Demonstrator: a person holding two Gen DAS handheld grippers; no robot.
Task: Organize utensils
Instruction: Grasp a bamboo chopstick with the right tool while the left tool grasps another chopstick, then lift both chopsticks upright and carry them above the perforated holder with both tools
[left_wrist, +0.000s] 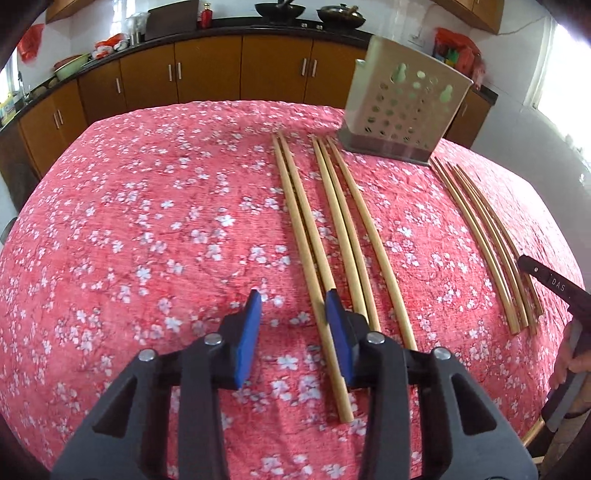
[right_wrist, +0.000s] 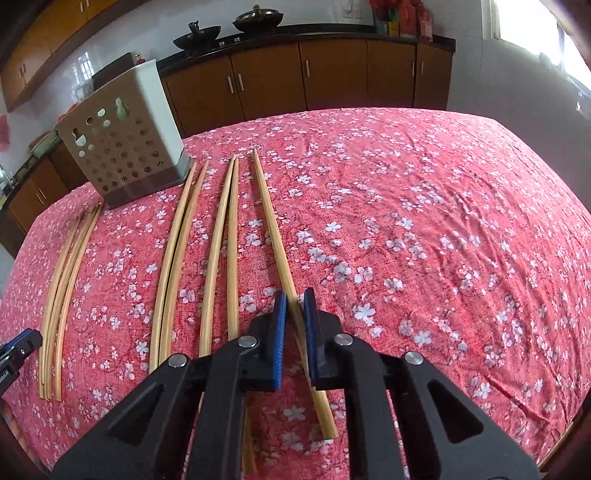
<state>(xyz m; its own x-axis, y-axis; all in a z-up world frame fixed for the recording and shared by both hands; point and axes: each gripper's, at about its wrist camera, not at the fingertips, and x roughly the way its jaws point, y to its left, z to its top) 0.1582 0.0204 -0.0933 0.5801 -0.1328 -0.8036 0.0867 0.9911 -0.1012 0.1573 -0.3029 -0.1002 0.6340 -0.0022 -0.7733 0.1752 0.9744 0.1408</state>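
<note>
Two sets of several pale wooden chopsticks lie lengthwise on the table, one on each side of a perforated utensil holder (left_wrist: 402, 107) (right_wrist: 122, 144) standing at the far edge. My left gripper (left_wrist: 293, 301) is open low over the near end of the left set. One chopstick (left_wrist: 295, 206) of the leftmost pair runs between its blue pads, close to the right pad (left_wrist: 338, 325). My right gripper (right_wrist: 294, 297) is shut on the rightmost chopstick (right_wrist: 273, 229) of the right set. The right gripper (left_wrist: 546, 280) also shows at the edge of the left wrist view.
A red cloth with white blossoms (left_wrist: 147, 221) (right_wrist: 424, 221) covers the table. Brown kitchen cabinets (left_wrist: 207, 74) with woks on the counter stand behind it. A hand (left_wrist: 569, 365) holds the right gripper at the table's near right edge.
</note>
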